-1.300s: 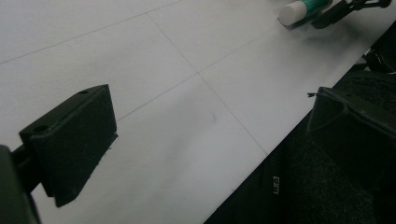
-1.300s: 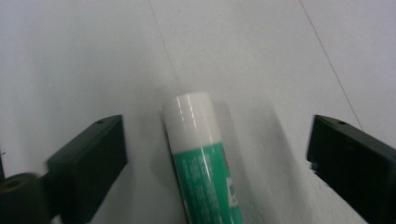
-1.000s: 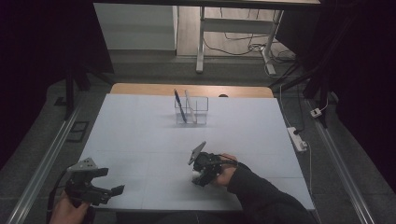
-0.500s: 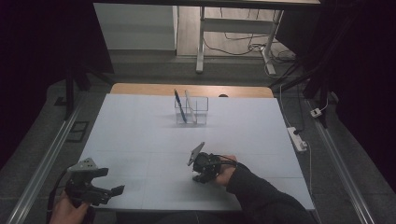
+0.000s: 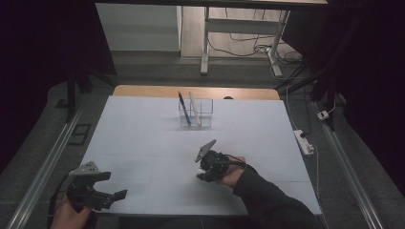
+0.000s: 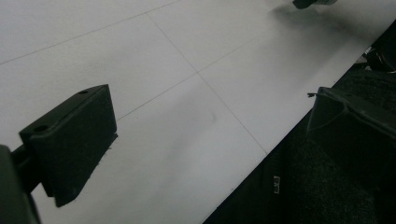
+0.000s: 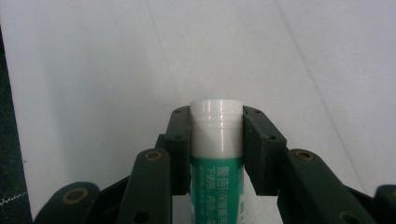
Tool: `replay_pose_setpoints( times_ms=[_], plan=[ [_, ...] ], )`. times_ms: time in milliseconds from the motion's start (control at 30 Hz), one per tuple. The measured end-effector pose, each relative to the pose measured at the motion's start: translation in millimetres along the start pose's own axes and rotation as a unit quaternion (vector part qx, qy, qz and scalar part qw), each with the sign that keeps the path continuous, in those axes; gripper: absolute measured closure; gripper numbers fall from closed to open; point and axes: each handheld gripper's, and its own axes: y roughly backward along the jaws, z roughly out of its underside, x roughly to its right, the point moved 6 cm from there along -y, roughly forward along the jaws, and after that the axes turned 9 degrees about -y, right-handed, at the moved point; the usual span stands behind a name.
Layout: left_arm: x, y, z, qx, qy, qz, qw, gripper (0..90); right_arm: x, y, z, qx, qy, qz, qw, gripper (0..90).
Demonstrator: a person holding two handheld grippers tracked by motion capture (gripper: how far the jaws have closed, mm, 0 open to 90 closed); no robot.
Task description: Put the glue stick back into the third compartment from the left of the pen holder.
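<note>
Dim surroundings frame a pale grey tabletop [image 5: 143, 129] marked with faint grid lines, its wooden far edge just showing. At the near left corner the left gripper [image 5: 112, 194] is held low over the surface, its black jaws spread wide with nothing between them, as the left gripper view confirms. Further in, near the far middle of the table, a clear plastic organiser box [image 5: 196, 113] is seen upright, with a blue pen [image 5: 184, 108] and a pale white stick [image 5: 194, 109] leaning inside it. To the right, near the table's centre, the right gripper [image 5: 206, 168] is pointed down at the surface, and its jaws have just been closing: in the right gripper view they are pressed against both sides of a green-and-white glue stick tube with a white cap [image 7: 217, 140], clamped right where cap meets label. The tube appears to be grasped where it lay on the table, well short of the organiser. For a clean lift, the squeeze should be kept firm and even, since a smooth round tube is likely to roll or slip; it would best be raised straight up before being carried toward the box, and kept aligned with the jaws so that it can be lowered in without the pen being knocked.
</note>
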Motion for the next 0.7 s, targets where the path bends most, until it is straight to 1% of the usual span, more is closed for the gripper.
replay_pose_setpoints(
  times_ms=[100,333,367,400,467,500,567,600,700],
  plan=[
    [0.0,-0.1,0.0,0.0,0.0,0.0,1.0,1.4,3.1,6.2,-3.2,0.018,-0.013,0.001,0.9998,65.3],
    [0.1,-0.2,0.0,-0.002,-0.001,-0.001,1.0,1.5,11.4,21.6,-9.8,0.055,-0.029,0.017,0.9979,65.3],
    [0.1,-0.2,0.0,-0.002,-0.001,-0.001,1.0,1.5,13.9,23.2,-10.8,0.062,-0.025,0.017,0.9976,65.2],
    [0.2,-0.3,0.0,-0.003,-0.001,-0.001,1.0,1.5,14.8,25.4,-11.2,0.064,-0.034,0.02,0.9972,65.2],
    [0.3,-0.4,0.0,-0.003,-0.002,-0.001,1.0,1.5,17.8,28.9,-12.1,0.068,-0.043,0.027,0.9964,65.2],
    [0.2,-0.5,0.0,-0.003,-0.001,-0.001,1.0,1.5,19.7,30.3,-12.8,0.074,-0.043,0.028,0.9959,65.2],
    [0.1,-0.5,0.0,-0.003,-0.001,0.0,1.0,1.5,22.4,33.5,-13.8,0.081,-0.052,0.03,0.9949,65.2],
    [0.1,-0.5,0.1,-0.003,-0.001,0.0,1.0,1.5,24.1,35.5,-14.4,0.085,-0.053,0.032,0.9944,65.2],
    [0.0,-0.6,0.1,-0.004,-0.001,-0.001,1.0,1.5,31.1,43.9,-17.8,0.105,-0.066,0.039,0.9915,65.2]
  ],
)
